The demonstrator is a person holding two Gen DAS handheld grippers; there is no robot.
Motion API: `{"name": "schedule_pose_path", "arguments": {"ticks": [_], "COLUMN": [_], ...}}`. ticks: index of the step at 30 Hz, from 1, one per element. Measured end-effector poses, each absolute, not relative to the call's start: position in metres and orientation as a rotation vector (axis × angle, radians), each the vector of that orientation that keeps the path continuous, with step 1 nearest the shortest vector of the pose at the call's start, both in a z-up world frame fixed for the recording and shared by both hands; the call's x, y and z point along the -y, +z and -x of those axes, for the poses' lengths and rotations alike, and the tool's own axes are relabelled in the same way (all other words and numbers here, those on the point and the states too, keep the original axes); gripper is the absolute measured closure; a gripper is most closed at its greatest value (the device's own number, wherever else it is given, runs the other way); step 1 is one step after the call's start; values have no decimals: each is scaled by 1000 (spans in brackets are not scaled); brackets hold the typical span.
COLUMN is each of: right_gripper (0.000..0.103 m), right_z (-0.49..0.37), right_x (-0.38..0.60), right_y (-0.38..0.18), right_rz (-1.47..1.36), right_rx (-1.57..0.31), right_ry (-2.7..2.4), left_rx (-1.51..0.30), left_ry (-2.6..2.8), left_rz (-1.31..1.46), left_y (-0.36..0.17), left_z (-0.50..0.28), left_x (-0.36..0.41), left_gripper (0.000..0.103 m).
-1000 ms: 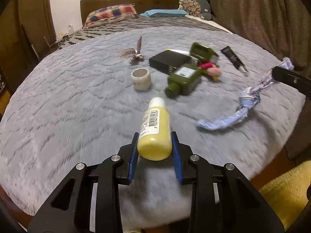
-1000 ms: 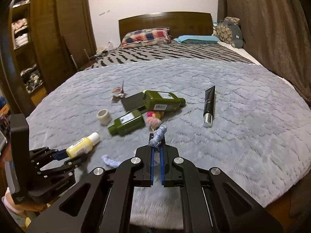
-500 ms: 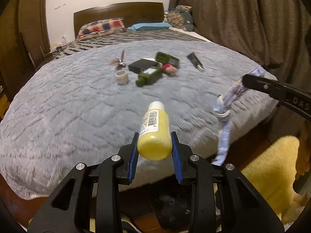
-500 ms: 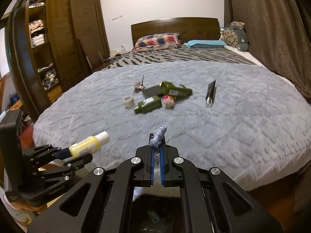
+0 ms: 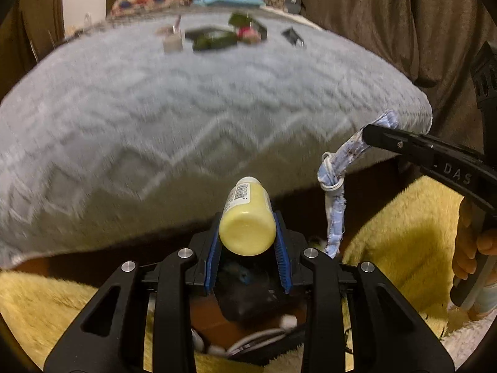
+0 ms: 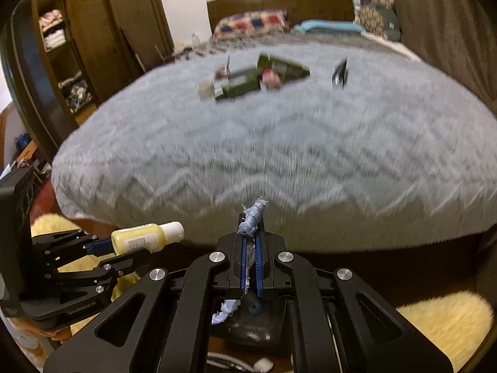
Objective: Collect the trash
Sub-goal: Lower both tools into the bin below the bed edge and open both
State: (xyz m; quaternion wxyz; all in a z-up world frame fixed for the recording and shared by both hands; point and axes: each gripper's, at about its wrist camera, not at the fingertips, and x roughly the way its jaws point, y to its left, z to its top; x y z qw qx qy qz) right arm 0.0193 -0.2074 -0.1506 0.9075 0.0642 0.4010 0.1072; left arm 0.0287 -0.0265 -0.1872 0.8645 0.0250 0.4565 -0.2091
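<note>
My left gripper [image 5: 247, 237] is shut on a yellow bottle [image 5: 247, 217] with a white cap, held off the foot of the bed; it also shows in the right wrist view [image 6: 146, 237]. My right gripper [image 6: 251, 245] is shut on a knotted blue cloth strip [image 6: 253, 216], which hangs down in the left wrist view [image 5: 334, 186]. Below both grippers is a dark bin [image 5: 248, 298] on the floor with white scraps in it. On the grey blanket [image 6: 279, 143] lie two green bottles [image 6: 239, 88], a white tape roll [image 6: 205, 90], a pink item [image 6: 271, 78] and a black tube [image 6: 339, 74].
Yellow fluffy rugs [image 5: 403, 236] lie on the floor either side of the bin. A wooden wardrobe [image 6: 77, 46] stands left of the bed. Brown curtains [image 5: 388, 15] hang on the right. Pillows [image 6: 248, 25] lie at the headboard.
Both grippers have pulled back from the bed and dropped below its foot edge, carrying the yellow bottle and the cloth strip over the floor and the bin.
</note>
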Motion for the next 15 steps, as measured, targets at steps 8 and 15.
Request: {"name": "schedule_pose_path", "arguments": {"ticks": [8,15], "right_gripper": [97,97], "right_z": [-24,-31], "right_x": [194,180], "right_y": [-210,-249], "right_rz": [-122,-107], "right_rx": [-984,-1101], "right_ry": [218,230], "left_rx": [-1083,-1207], "left_ry": [-454,-468], "left_rz": [-73,-65], "left_y": [-235,-278], "left_z": [-31,-44], "left_x": [33,36], "left_gripper": [74,74]}}
